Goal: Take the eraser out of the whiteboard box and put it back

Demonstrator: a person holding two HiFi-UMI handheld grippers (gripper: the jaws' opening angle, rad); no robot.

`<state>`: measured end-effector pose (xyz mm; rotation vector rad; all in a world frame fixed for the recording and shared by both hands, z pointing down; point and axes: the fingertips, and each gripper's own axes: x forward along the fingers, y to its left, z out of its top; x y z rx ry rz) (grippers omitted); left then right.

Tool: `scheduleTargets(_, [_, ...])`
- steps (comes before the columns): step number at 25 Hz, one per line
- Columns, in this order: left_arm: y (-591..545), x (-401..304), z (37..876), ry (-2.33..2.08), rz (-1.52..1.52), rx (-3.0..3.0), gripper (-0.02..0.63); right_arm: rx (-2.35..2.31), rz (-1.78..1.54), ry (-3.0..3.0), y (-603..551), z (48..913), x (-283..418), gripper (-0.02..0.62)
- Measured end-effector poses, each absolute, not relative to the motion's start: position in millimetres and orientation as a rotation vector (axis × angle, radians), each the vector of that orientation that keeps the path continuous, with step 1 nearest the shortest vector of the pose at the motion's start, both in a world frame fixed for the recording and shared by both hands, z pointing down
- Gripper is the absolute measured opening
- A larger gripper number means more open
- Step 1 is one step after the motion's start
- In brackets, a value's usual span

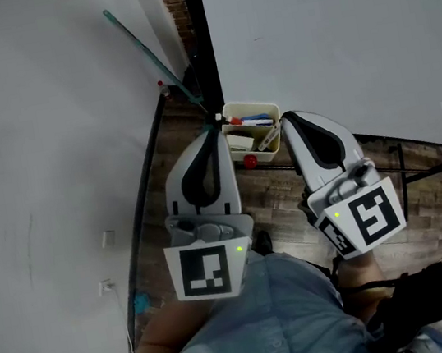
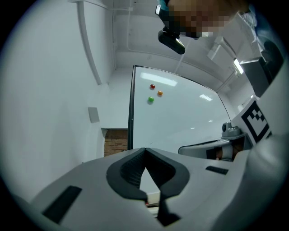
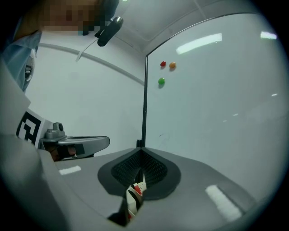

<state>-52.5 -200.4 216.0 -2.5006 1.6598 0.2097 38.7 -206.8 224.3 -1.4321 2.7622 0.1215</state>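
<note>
The whiteboard box point(image 1: 271, 111) is a small cream tray at the board's lower edge. It holds markers and a pale block point(image 1: 240, 142); I cannot tell whether that block is the eraser. My left gripper point(image 1: 218, 124) points at the box's left end and is shut, with nothing between its jaws; in the left gripper view the left gripper point(image 2: 144, 151) shows its tips meeting. My right gripper point(image 1: 283, 120) is at the box's right end, also shut. In the right gripper view the right gripper point(image 3: 141, 151) has its tips touching, and bits of white and red show below through the gap.
The whiteboard point(image 1: 331, 29) has a black frame edge point(image 1: 200, 42) and carries red point(image 3: 163, 64), orange point(image 3: 172, 65) and green point(image 3: 161, 81) magnets. A teal rod point(image 1: 147, 50) leans on the white wall at left. A red cap point(image 1: 249, 160) sits under the box. A black bag point(image 1: 427, 293) lies lower right.
</note>
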Motion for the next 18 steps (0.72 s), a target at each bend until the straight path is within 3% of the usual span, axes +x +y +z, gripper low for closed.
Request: scheduleTargets(18, [-198.9, -48.1, 218.1, 1.652, 0.201, -2.513, 0.005, -1.41, 0.137, 2.747, -204.3, 216.8, 38.2, 0.0])
